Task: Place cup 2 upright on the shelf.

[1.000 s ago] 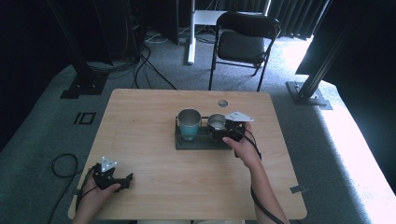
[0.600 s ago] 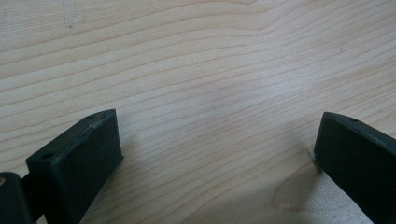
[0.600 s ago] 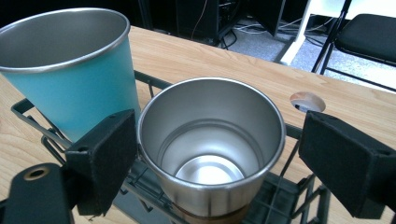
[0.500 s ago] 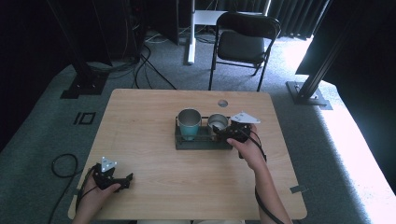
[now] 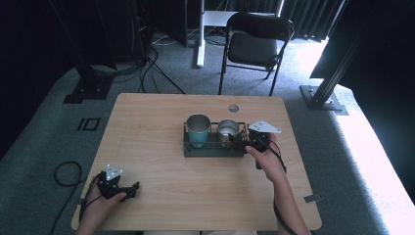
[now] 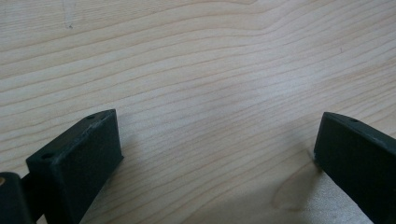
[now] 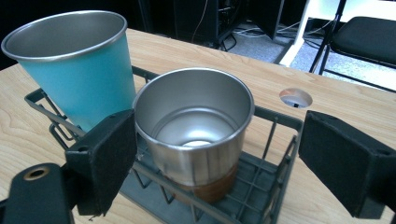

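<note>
Wooden table (image 5: 161,122), pale grain, rectangular, with a round cable hole (image 5: 233,108) toward its far edge.

Nearest item: left gripper (image 5: 128,190), held in the person's left hand at the near left corner of the table, well apart from everything else. Jaws spread wide, nothing between them; the left gripper view has bare wood under them.

Mid-table: black wire rack (image 5: 188,147), low and open-framed, standing on the wood. Two cups stand upright in it, side by side.

Right gripper (image 5: 236,141), held in the person's right hand at the rack's right end. Jaws spread, set either side of the steel cup (image 7: 196,126). In the right gripper view the left pad sits just beside the cup wall and the right pad stands well clear; contact cannot be confirmed.

Steel cup: bare metal, empty, brownish band at the base, right-hand place in the rack. Judged light, rigid and smooth-sided, so likely slippery; best taken across the upper wall or by one pad inside the rim, then lifted straight up clear of the wires.

Teal cup (image 7: 81,70): metal-lined, empty, left-hand place in the rack, just beside the steel cup.

Beyond the table: black folding chair (image 5: 257,44), on grey carpet.
</note>
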`<state>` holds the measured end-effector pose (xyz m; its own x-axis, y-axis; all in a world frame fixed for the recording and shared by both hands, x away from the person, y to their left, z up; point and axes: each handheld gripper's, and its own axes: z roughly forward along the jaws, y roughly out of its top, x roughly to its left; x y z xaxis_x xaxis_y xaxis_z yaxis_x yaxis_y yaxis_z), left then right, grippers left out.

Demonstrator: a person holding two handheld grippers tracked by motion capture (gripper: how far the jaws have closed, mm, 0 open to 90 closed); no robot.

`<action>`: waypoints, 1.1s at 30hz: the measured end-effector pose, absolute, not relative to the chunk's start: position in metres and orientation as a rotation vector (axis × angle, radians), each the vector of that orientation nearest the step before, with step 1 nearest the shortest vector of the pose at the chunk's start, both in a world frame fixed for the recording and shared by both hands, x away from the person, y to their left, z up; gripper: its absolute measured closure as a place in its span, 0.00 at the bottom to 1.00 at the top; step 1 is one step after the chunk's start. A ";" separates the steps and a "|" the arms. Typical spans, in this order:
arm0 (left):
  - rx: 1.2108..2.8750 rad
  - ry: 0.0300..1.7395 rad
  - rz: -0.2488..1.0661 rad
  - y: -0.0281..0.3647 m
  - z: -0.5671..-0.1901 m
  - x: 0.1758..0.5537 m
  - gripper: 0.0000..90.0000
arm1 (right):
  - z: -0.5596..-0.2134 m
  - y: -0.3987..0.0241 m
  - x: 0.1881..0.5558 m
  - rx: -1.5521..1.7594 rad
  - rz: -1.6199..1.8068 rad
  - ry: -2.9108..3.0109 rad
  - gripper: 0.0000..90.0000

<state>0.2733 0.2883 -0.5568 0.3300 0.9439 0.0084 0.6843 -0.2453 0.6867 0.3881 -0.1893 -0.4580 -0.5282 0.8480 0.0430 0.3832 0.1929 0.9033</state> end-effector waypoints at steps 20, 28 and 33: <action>2.015 1.425 0.576 0.288 -0.557 0.273 0.02 | -0.460 -0.225 0.366 1.174 1.259 1.975 0.13; 2.015 1.424 0.577 0.288 -0.557 0.273 0.02 | -0.467 -0.242 0.356 1.183 1.223 1.977 0.13; 2.014 1.425 0.577 0.288 -0.557 0.273 0.02 | -0.476 -0.252 0.351 1.203 1.206 1.970 0.13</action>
<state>0.2734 0.2882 -0.5569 0.3295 0.9441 0.0079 0.6841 -0.2445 0.6872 0.3508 -0.2520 -0.4757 -0.4624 0.8866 0.0103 0.4127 0.2048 0.8875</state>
